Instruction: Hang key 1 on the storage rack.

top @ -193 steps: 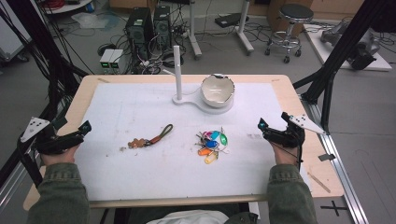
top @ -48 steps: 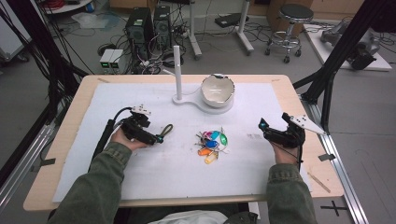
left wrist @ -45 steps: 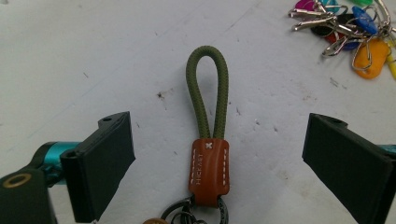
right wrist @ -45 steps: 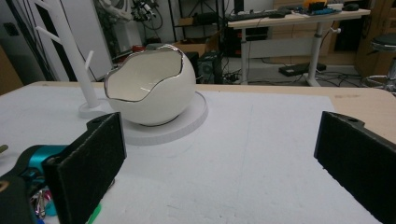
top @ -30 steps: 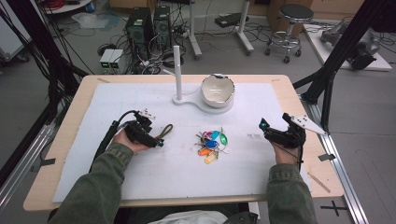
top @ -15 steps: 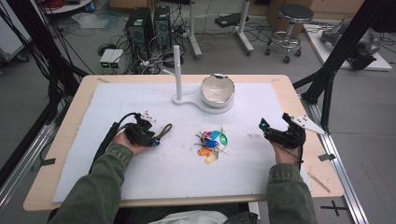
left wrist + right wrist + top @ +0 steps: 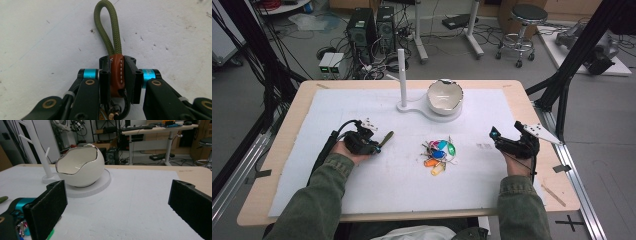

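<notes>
While the left gripper pinches the brown leather tab of the olive cord keychain at the frame's centre-left, the right gripper rests at centre-right with jaws spread; coloured keys lie between.

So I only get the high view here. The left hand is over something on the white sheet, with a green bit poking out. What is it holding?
Observer: The left gripper has its jaws shut on a brown leather tab with white stitching; the olive cord loop sticks out past them.
Operator: Is the cord lifted?
Observer: I cannot tell; in the left gripper view the loop lies close against the white sheet.
Operator: And the right one?
Observer: The right gripper has its jaws wide apart with nothing between them, facing the egg-shaped white bowl.
</notes>
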The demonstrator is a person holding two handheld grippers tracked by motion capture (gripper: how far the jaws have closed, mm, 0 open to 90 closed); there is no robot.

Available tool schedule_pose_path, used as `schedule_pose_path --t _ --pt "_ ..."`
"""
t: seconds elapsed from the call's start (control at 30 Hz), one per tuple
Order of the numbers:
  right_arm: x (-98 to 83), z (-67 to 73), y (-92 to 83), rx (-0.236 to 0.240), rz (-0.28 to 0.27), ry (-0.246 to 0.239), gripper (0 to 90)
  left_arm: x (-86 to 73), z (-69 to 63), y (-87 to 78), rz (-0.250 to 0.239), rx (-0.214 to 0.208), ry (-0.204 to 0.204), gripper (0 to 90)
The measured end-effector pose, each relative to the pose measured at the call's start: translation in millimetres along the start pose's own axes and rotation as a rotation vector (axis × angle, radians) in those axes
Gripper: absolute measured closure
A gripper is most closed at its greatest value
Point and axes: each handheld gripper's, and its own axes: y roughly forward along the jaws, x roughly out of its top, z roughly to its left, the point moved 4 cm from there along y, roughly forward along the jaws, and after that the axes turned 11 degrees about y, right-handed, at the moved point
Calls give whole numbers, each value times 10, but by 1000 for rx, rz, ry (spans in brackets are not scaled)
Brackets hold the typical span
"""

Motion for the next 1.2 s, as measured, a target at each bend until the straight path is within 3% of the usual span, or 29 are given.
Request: schedule_pose_path --t 0.6,0.83,0.9,1.2 --pt "0 3 -4 0 0 1 12 0 61 -105 -29 0 -15 783" --pt "2 2 -5 0 -3 1 12 53 136 -255 -66 16 -47 784" --pt "2 0 -3 0 -3 -1 12 60 168 -289 -76 25 -79 784" --pt "0 4 -3 1 0 2 12 123 283 -418 -98 29 -134 783"
